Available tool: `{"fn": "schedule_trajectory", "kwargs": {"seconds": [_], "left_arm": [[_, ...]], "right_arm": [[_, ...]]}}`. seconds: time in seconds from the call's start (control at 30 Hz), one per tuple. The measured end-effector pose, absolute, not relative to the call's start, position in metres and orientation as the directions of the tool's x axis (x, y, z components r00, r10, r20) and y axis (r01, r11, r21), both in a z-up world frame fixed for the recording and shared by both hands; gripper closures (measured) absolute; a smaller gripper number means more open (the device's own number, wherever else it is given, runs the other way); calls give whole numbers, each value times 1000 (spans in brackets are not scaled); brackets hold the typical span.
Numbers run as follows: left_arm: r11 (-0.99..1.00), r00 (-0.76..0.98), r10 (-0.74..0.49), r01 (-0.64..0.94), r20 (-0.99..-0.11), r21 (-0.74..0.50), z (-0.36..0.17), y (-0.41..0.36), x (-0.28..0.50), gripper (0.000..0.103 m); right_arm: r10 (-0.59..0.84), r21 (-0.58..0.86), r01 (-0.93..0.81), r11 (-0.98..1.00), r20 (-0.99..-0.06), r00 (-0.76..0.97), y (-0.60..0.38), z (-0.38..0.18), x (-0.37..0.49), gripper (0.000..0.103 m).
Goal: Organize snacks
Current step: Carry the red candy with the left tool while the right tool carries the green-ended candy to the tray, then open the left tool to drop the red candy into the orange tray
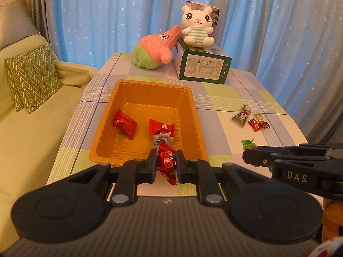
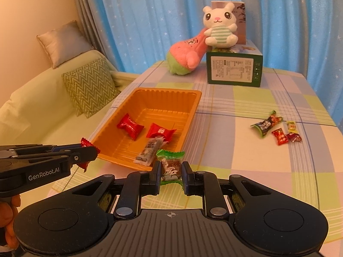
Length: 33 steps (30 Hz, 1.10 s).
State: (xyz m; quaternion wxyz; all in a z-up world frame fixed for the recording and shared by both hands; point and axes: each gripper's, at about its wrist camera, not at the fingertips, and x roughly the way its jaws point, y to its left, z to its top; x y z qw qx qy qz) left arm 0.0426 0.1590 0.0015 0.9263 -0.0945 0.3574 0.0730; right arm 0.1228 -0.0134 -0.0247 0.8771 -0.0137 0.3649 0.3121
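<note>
An orange plastic tray [image 1: 194, 115] [image 2: 194, 111] sits on the checked tablecloth and holds two red candies [image 1: 124, 123] [image 2: 130, 126] and a grey-white packet [image 2: 148, 152]. My left gripper [image 1: 166, 162] is shut on a red candy [image 1: 166, 160] just above the tray's near rim; it also shows in the right wrist view [image 2: 88, 153]. My right gripper [image 2: 171, 168] is shut on a green-wrapped candy [image 2: 170, 162] above the table, right of the tray's near corner; it also shows in the left wrist view [image 1: 249, 154]. Several loose candies [image 1: 250, 117] [image 2: 276, 128] lie at the table's right.
A pink plush [image 1: 156, 49] and a white rabbit plush [image 1: 198, 26] on a green box [image 1: 203, 67] stand at the table's far end. A sofa with cushions [image 1: 32, 75] lies left of the table. Blue curtains hang behind.
</note>
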Motion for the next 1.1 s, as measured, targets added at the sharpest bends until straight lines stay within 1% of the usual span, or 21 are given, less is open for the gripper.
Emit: {"fn": "schedule_trajectory", "kwargs": {"seconds": [1.1], "left_arm": [[978,679,67,-190,-731,-87,-33,214,107,87]], "right_arm": [[544,202,-589,782,-683,487,54,-61,189,83]]}}
